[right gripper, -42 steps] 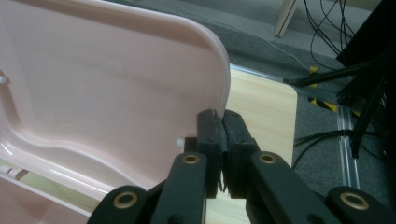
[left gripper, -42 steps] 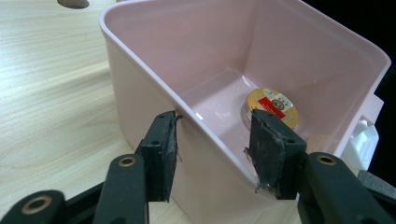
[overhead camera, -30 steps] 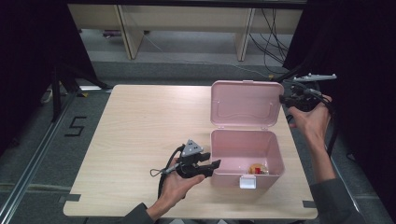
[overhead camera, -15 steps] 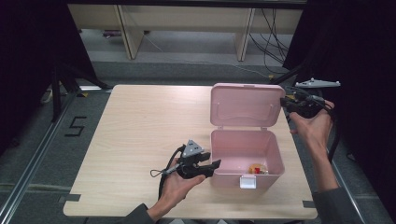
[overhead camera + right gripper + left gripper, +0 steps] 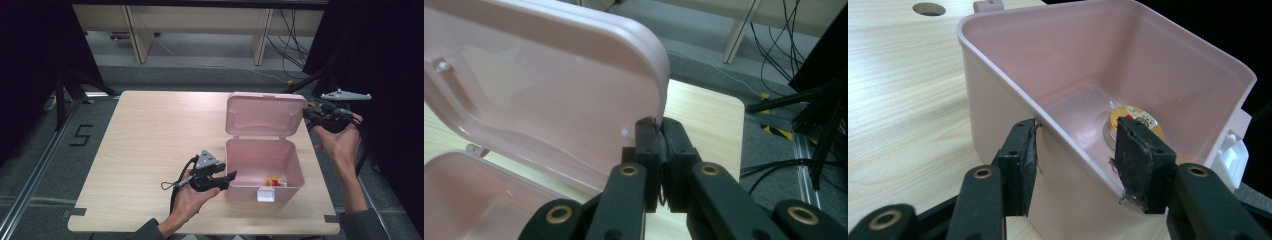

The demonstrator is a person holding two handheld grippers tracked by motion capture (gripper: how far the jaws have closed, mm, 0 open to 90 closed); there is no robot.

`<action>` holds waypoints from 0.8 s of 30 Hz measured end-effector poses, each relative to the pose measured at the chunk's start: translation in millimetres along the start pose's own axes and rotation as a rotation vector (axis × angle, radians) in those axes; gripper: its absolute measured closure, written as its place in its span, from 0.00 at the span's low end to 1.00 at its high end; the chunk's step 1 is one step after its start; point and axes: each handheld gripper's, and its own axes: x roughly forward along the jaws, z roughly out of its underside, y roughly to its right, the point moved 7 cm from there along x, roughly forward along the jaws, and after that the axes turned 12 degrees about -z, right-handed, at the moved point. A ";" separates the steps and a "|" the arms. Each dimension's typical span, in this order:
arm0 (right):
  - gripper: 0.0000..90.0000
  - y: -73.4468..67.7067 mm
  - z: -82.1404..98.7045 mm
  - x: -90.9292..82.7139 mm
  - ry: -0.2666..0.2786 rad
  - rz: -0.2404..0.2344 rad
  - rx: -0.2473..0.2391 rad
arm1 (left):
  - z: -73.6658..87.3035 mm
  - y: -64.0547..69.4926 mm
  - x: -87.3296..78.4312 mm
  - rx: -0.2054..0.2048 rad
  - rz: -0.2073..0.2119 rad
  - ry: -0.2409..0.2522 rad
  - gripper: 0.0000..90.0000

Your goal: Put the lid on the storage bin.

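- My left claw (image 5: 1075, 165) stands wide, straddling the pink plastic box (image 5: 263, 169) wall.
- My right claw (image 5: 661, 150) is closed at the raised pink lid (image 5: 265, 114) edge.
- Lid open; closing apparently remains.

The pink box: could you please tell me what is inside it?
Inside the pink box lies one small round yellow and red thing on the floor, near the white latch. The left gripper's inner jaw covers part of it.

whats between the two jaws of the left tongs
The near wall of the pink box: in the left gripper view one jaw sits outside it, the other inside, near a small round yellow thing.
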 end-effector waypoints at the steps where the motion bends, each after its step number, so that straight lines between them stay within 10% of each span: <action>1: 0.98 -0.1 1.0 -0.1 0.011 -0.003 -0.015 | 0.2 -0.3 -0.3 0.004 0.001 -0.002 0.57; 24: 0.97 -21.7 39.1 -34.1 0.046 -0.023 -0.087 | 1.5 -1.2 -5.3 -0.001 0.002 0.006 0.56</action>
